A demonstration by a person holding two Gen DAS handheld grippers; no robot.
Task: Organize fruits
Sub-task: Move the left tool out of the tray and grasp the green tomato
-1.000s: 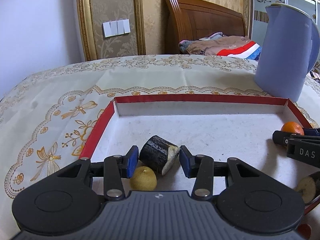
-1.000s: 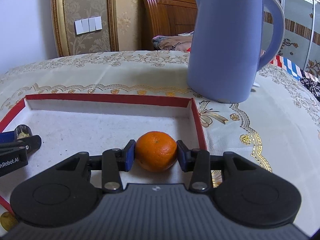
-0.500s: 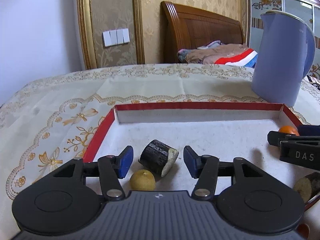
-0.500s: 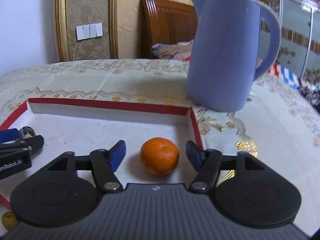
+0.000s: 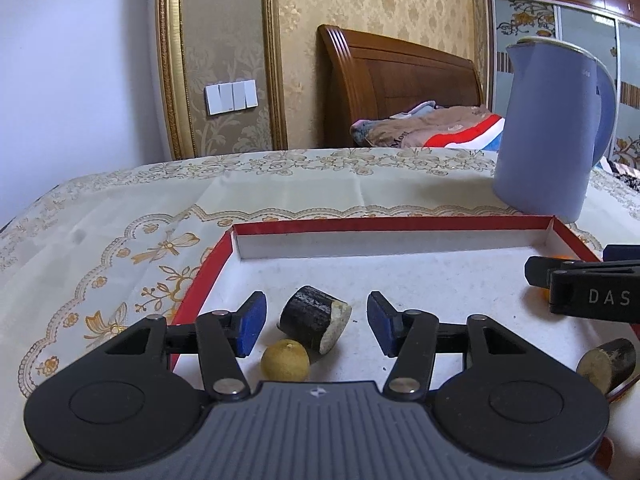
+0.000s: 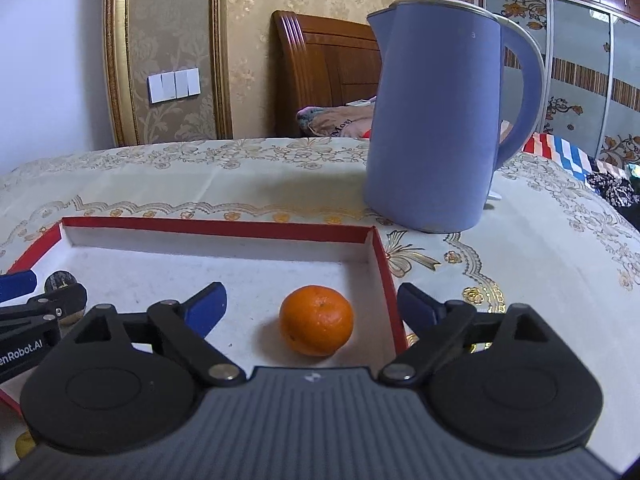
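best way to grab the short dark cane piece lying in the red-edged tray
Grip the short dark cane piece across its dark curved sides, midway along, from above and the near side. It lies on its side, pale cut end right, and the small yellow round fruit touches its near edge, so stay beyond that.

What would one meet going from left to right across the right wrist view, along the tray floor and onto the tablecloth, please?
Left gripper → dark cane piece → orange → tray's red right wall → blue kettle, farther back on the tablecloth.
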